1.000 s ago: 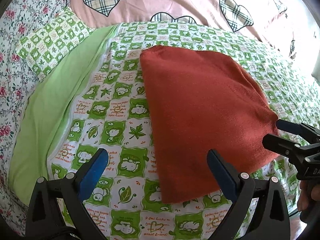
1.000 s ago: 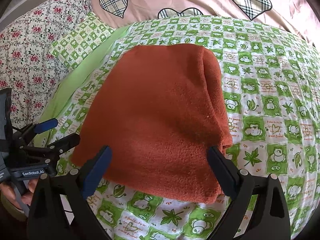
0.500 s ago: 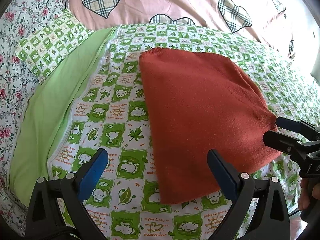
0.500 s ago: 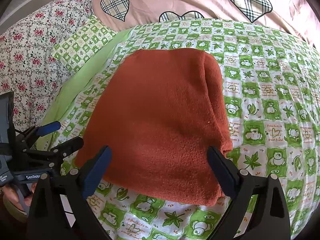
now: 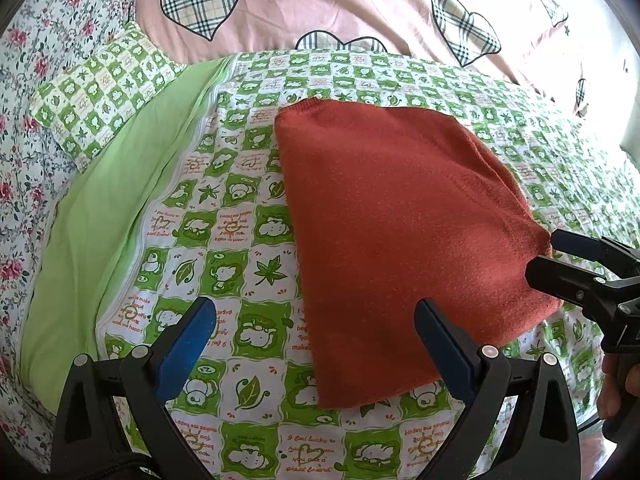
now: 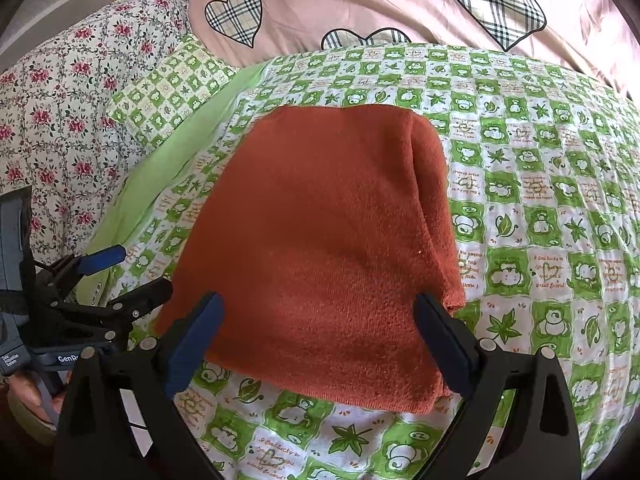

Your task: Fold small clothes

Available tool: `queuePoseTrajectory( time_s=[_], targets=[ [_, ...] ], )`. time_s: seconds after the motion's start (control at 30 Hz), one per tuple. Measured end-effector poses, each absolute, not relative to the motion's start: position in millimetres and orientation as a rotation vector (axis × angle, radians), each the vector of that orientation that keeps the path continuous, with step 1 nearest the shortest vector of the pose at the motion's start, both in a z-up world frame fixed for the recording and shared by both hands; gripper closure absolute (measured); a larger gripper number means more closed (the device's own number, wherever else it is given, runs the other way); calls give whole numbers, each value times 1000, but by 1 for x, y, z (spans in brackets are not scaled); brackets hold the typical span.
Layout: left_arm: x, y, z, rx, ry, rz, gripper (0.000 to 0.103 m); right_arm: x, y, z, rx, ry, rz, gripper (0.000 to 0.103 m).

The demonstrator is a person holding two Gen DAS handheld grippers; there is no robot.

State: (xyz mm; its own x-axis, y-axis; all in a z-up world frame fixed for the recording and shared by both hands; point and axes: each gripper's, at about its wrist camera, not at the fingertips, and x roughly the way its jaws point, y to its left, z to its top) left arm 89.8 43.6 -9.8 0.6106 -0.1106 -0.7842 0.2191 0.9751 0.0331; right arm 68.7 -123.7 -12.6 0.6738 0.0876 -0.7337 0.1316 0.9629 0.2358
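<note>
- Left wrist view, far left: a floral sheet (image 5: pixel 24 128), then a small green checked pillow (image 5: pixel 100 92) in the upper left.
- Bottom centre: the left gripper (image 5: pixel 316 344), fingers spread wide and holding nothing, over the green checked quilt (image 5: pixel 224 240).
- Centre to right: the folded rust-red knit garment (image 5: pixel 400 232) lies flat on the quilt.
- Right edge: the right gripper (image 5: pixel 556 254), jaws parted, tips just beside the garment's right corner.
- Top: a pink cover with plaid hearts (image 5: pixel 360 8).
- Right wrist view: the garment fills the middle, between the wide-open fingers.
</note>
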Motion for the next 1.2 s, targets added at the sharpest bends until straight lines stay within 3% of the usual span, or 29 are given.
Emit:
queuePoseTrajectory(
  time_s=[1.2],
  targets=[
    [91,40,-8,136,891,-208,3,69,-125,-10,279,829,-12,7]
  ],
)
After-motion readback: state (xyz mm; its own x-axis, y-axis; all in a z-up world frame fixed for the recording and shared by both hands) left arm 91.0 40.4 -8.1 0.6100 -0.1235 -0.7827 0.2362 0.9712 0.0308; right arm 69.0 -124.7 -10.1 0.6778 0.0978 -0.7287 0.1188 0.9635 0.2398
